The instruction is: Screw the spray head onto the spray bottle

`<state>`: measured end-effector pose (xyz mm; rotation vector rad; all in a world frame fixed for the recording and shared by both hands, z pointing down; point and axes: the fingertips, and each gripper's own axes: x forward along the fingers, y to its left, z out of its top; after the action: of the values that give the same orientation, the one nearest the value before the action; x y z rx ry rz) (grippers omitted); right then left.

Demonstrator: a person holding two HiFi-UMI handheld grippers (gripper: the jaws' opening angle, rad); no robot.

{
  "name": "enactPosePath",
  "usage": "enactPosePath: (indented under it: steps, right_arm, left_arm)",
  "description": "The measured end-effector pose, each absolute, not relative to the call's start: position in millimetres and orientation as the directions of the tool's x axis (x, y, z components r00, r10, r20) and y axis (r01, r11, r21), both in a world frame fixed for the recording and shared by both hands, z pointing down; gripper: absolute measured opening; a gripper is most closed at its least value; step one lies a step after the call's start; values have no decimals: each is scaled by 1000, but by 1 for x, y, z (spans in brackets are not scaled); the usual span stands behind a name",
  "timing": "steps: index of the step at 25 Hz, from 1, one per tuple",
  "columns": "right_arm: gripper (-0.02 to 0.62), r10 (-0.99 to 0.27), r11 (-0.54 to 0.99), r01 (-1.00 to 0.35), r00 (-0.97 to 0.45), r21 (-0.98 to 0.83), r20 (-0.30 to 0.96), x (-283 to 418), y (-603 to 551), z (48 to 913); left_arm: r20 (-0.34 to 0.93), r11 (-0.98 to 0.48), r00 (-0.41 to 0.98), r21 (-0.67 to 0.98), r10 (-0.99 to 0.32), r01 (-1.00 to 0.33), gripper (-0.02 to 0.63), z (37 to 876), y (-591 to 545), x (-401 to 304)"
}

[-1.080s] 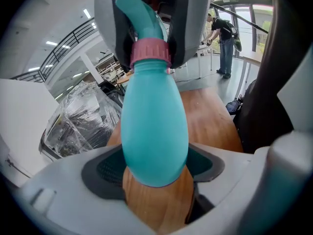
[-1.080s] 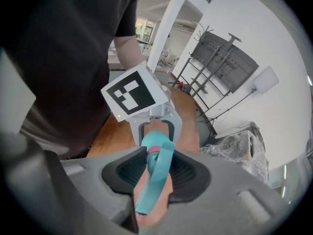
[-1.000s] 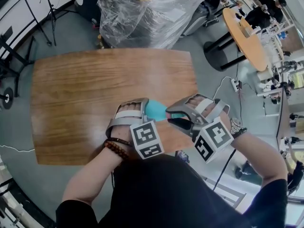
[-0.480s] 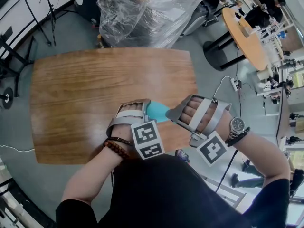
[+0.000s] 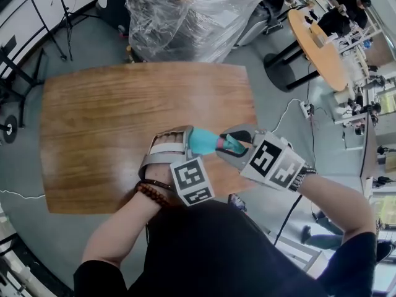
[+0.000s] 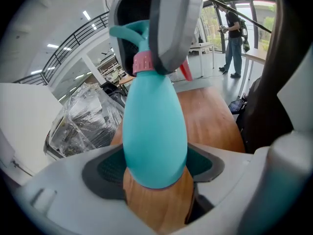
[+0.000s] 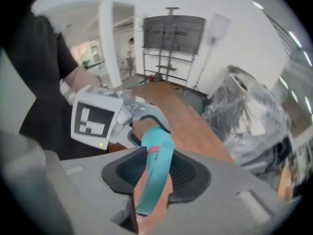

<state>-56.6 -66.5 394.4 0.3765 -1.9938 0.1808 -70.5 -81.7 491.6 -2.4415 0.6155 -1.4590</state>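
Left tool [image 5: 187, 142] had its jaws spread wide and pressed against the rounded lower body of the teal spray bottle [image 5: 202, 142], as its own view confirmed, with the bottle [image 6: 154, 131] filling the gap between the pads of that tool [image 6: 156, 177]. Right tool [image 5: 240, 147] was closed to a narrower gap on the teal spray head [image 5: 231, 145]; in the right gripper view the head [image 7: 155, 173] lay lengthwise between the pads. A pink collar [image 6: 143, 62] sat at the bottle's neck where the head met it, so we judged the threading to be under way but could not tell how far it had seated. We held the bottle tilted in the air, over the near right part of the wooden bench [image 5: 124, 116], not resting on it.

We saw 3 risks. The head could cross-thread if the 2 tools held it and the neck out of line. The smooth, curved bottle could spin or slide in the left pads under twisting force, so turns would tighten nothing. The slim head could slip from the right pads, and, with nothing supporting it below, the bottle could drop.

We could read no brand, label or lettering on bottle or head. The only printed patterns were the black-and-white squares on the 2 marker cubes [image 5: 193, 181].
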Motion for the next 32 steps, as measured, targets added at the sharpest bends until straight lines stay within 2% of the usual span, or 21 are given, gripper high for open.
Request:
enactPosePath:
  steps: [3, 5, 8, 12, 17, 20, 23, 25, 26, 28, 32]
  right_arm:
    - [121, -141, 766, -616, -441, -185, 887, -48, -73, 399]
    - [123, -117, 639, -706, -482, -306, 868, -47, -75, 401]
    - [129, -126, 577, -728, -528, -371, 840, -48, -77, 399]
    - [210, -191, 696, -657, -559, -290, 807, -46, -85, 378]
    - [210, -206, 916, -388, -667, -98, 716, -54, -77, 327]
    - [210, -226, 974, -105, -566, 203, 793, -47, -62, 323]
    - [210, -347, 819, 282, -450, 499, 823, -36, -48, 344]
    - [210, -413, 623, 525, -408, 579, 814, -33, -38, 361]
    - [210, -426, 540, 602, -407, 588, 808, -35, -34, 368]
    - [210, -422, 444, 680, -417, 584, 805, -42, -26, 377]
    - [209, -386, 373, 754, -403, 540, 829, -48, -15, 396]
  left_arm:
    - [778, -877, 406, -421, -480, -230, 394, 494, -82, -70]
    - [778, -879, 408, -418, -478, -232, 394, 496, -81, -69]
    - [775, -884, 425, -400, -467, -243, 394, 497, -80, -67]
    - [775, -892, 441, -375, -452, -254, 394, 499, -80, -67]
    - [788, -911, 456, -345, -412, -227, 396, 508, -81, -77]
    - [803, -927, 462, -324, -375, -190, 397, 514, -83, -83]
    - [815, -943, 476, -300, -331, -142, 397, 518, -80, -84]
    - [821, -954, 490, -280, -294, -105, 397, 519, -75, -82]
    - [823, -959, 496, -269, -275, -86, 397, 520, -72, -80]
    - [829, -967, 507, -249, -238, -47, 397, 521, -65, -76]
    - [835, -972, 519, -233, -183, 31, 397, 520, -50, -66]
